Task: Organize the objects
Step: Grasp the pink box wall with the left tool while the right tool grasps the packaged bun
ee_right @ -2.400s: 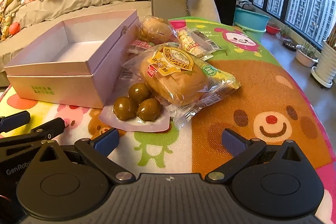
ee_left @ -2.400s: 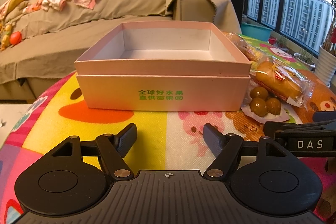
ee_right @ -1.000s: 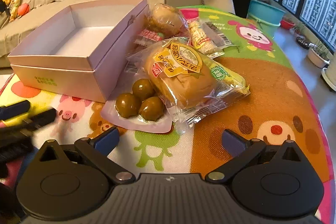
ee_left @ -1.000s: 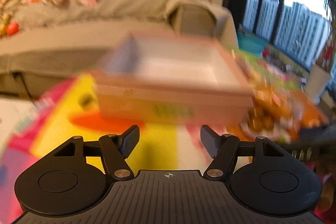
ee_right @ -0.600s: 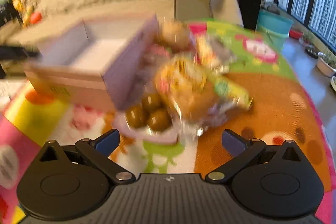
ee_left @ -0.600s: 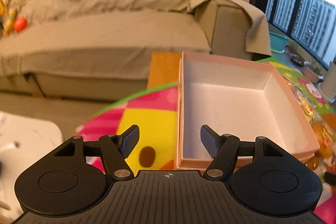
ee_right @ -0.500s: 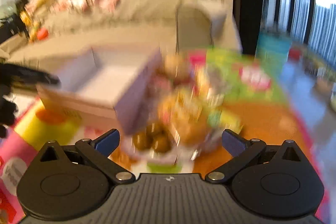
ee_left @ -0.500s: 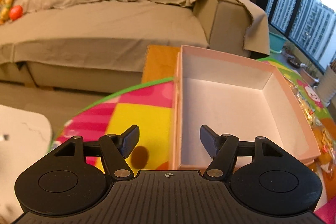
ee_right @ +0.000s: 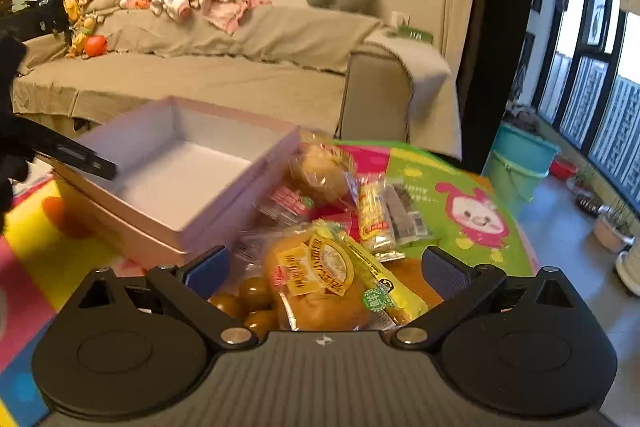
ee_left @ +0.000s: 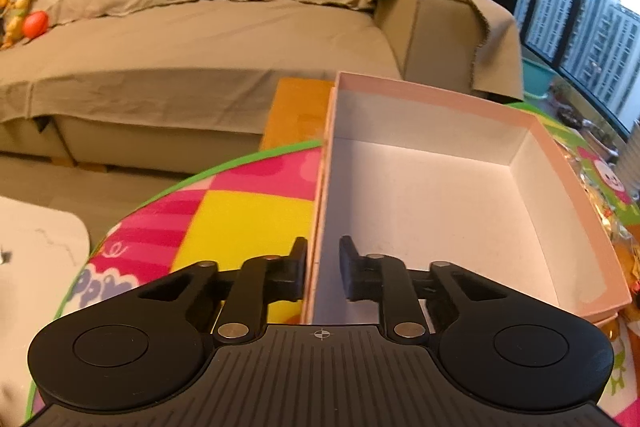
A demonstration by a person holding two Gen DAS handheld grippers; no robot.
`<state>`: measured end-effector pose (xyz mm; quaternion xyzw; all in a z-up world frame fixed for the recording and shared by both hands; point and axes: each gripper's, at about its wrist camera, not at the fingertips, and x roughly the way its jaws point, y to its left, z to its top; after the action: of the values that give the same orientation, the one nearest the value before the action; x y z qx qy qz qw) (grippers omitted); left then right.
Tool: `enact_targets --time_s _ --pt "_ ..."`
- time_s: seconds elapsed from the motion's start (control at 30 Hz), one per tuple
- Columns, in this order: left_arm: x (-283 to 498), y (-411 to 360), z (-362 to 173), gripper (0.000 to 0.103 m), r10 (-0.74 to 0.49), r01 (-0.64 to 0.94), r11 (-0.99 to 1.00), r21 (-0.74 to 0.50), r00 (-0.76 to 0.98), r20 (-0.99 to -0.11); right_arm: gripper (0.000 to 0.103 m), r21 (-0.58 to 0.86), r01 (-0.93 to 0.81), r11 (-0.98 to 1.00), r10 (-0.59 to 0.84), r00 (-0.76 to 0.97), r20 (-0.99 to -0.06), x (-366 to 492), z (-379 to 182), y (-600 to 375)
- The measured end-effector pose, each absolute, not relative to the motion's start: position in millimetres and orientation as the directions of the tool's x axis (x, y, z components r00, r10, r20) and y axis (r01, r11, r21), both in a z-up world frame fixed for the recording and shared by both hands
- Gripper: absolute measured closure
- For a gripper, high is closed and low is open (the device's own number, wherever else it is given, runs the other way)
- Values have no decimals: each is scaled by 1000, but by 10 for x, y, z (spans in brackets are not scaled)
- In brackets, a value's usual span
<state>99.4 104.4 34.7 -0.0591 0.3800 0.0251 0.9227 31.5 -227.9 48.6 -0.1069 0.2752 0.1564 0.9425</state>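
Observation:
An empty pink cardboard box (ee_left: 560,163) sits on the colourful mat; it also shows in the right wrist view (ee_right: 240,183). My left gripper (ee_left: 323,269) has closed on the box's left wall, one finger outside and one inside. My right gripper (ee_right: 326,267) is open and empty, hovering above a wrapped bread bun (ee_right: 320,287). Brown packed eggs (ee_right: 248,303) lie to the left of the bun. Another wrapped bun (ee_right: 320,167) and a small snack bar (ee_right: 374,217) lie further back beside the box.
The mat (ee_left: 240,211) covers a round table whose edge curves at the left. A beige sofa (ee_left: 200,39) stands behind the table. A white low table (ee_left: 36,247) is at the left. A teal bucket (ee_right: 520,163) and plant pots stand by the window.
My left gripper moved to the box's left side and closed its fingers over the wall. My right gripper rose and came over the bun, staying open.

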Motion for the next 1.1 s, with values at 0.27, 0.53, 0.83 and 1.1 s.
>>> enact_targets --time_s 0.27,0.53,0.83,1.1 --pt "882 965 369 84 15 -72 996 -51 714 -700 20 -36 -356 934 249 717 -651 674 196 -2290" --pt "825 1033 353 84 -31 -65 991 -114 727 -686 46 -5 -353 936 265 712 -650 360 415 -2404" --pt "791 1036 356 85 -62 -44 990 -137 727 -683 47 73 -369 927 340 739 -582 -110 1016 -2436" --pt "795 1084 352 88 -79 -40 987 -154 721 -688 47 232 -435 870 491 712 -503 349 1440 -1782"
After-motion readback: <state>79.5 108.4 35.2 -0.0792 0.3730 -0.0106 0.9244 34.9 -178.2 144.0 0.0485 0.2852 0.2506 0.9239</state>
